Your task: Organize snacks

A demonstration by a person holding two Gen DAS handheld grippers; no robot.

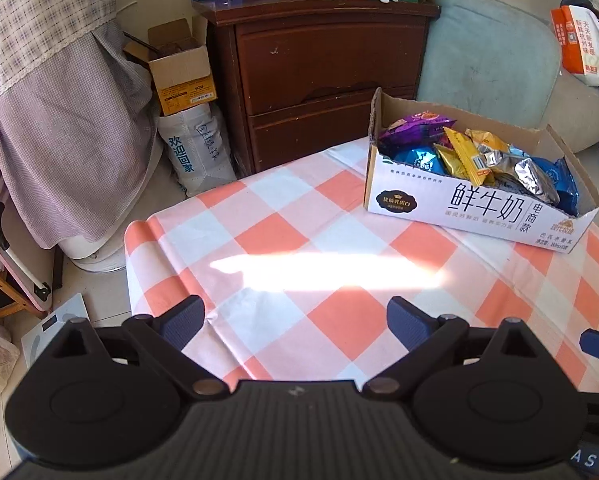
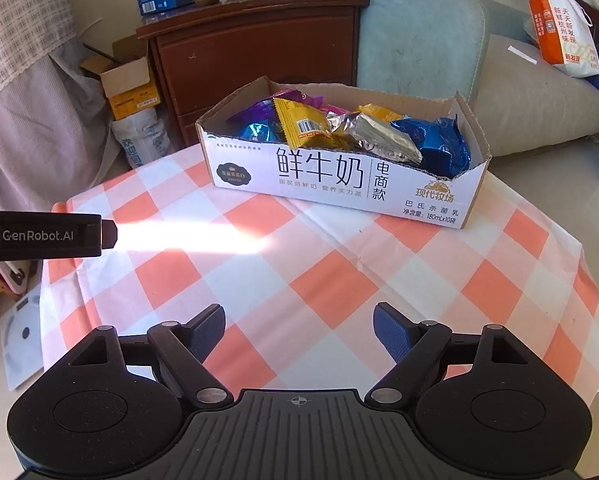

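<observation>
A white cardboard milk box [image 1: 451,208] [image 2: 327,176] stands on the far side of the checkered table [image 1: 299,248] [image 2: 299,272]. It holds several snack packets: purple [image 1: 411,130], gold [image 2: 299,124], silver [image 2: 379,140] and blue [image 2: 439,148]. My left gripper [image 1: 295,320] is open and empty, low over the near table edge, left of the box. My right gripper [image 2: 299,328] is open and empty, in front of the box. The left gripper's body [image 2: 39,235] shows at the left edge of the right wrist view.
A dark wooden cabinet [image 1: 319,72] [image 2: 255,48] stands behind the table, with boxes on top. A pale sofa [image 2: 519,96] is at back right with an orange bag [image 2: 563,36]. Cardboard boxes [image 1: 179,68] and a cloth-covered object [image 1: 59,120] stand at left.
</observation>
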